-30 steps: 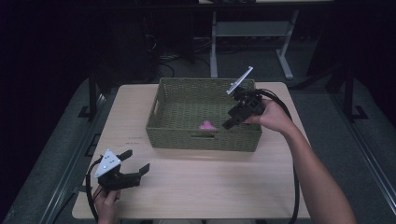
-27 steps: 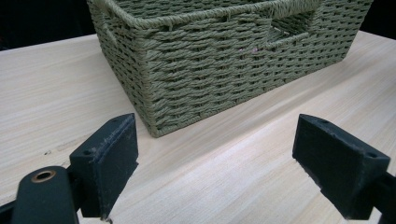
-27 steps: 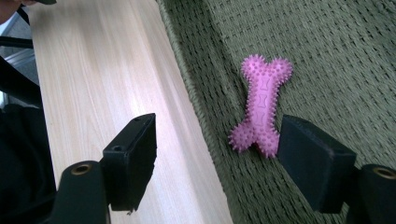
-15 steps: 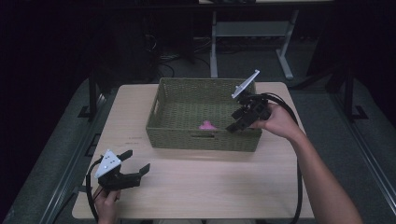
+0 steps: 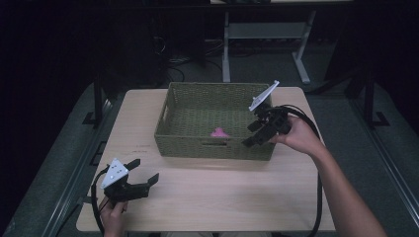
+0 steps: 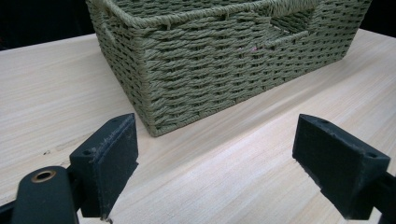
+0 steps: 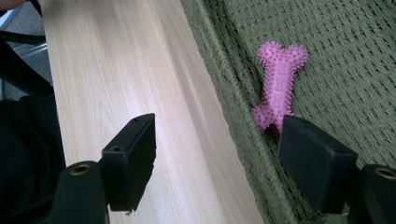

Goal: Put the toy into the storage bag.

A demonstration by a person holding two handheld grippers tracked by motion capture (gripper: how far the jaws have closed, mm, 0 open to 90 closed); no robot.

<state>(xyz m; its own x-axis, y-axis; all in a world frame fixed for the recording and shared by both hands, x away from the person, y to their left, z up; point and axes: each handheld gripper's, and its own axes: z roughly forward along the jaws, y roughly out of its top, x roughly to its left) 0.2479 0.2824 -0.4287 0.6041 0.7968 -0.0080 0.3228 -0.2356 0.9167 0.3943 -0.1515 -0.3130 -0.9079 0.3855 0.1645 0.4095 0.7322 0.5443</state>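
Pink bone toy (image 7: 278,88) lies flat in basket (image 5: 188,138), long axis running upper right to lower left in right gripper view. Right tongs (image 7: 224,163) wide open, empty, straddling the basket's near wall; left tongs (image 6: 219,158) wide open, empty, low over worktop (image 5: 222,192)

The high view looks forward and down on the table (image 5: 212,197); both gripper views closely share the basket (image 6: 219,60).

Pink toy (image 5: 218,132) lies inside the green basket (image 5: 168,133).

A metal stand (image 5: 262,37) rises behind the bench (image 5: 207,192). Cables (image 5: 188,61) lie on the dark floor (image 5: 59,163) beside it.
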